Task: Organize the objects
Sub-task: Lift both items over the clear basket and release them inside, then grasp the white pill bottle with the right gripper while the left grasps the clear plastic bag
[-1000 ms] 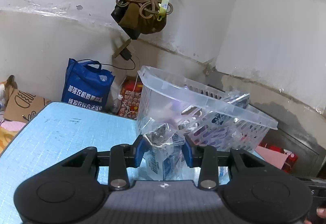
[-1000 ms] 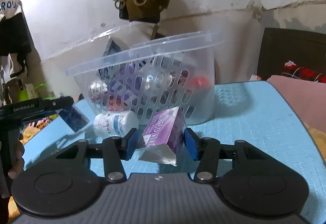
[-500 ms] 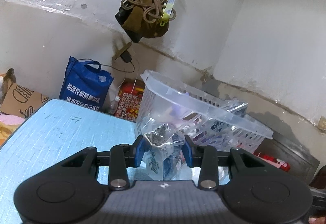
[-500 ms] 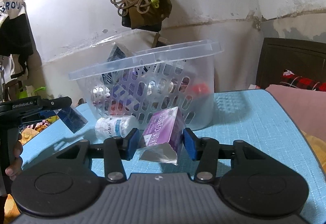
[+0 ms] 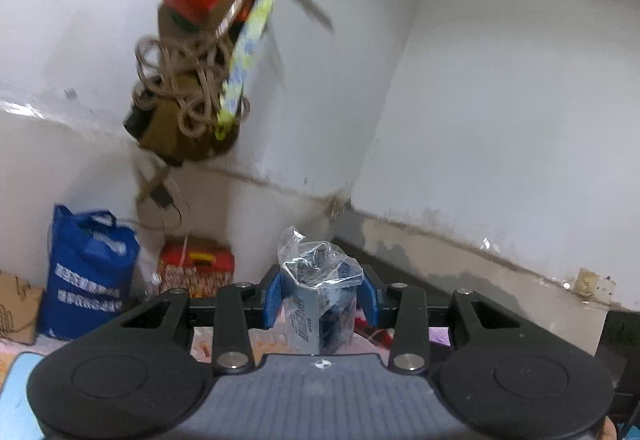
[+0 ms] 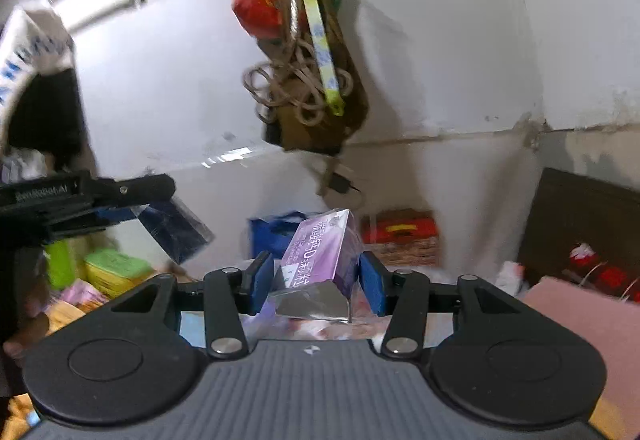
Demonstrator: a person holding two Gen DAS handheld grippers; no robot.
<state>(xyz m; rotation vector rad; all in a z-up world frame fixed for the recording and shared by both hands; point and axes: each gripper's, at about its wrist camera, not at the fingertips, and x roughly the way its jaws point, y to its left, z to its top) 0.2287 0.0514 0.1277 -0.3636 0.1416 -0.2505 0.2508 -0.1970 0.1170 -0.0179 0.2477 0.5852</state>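
In the left wrist view my left gripper holds a blue-and-white box wrapped in clear plastic between its blue pads; its jaws are opening slightly while the pads still touch the box. My right gripper is shut on a purple box with a silver end flap. Both are held high in the air. The right wrist view also shows the left gripper at the left with its dark blue box. The clear basket is out of view.
A bundle of bags and rope hangs from the wall ahead. Below stand a blue shopping bag and a red carton. A dark headboard and pink cloth lie right. A blue mat corner shows.
Both grippers have risen sharply with their boxes. The clear basket, the white bottle and most of the blue table mat have dropped out of view.
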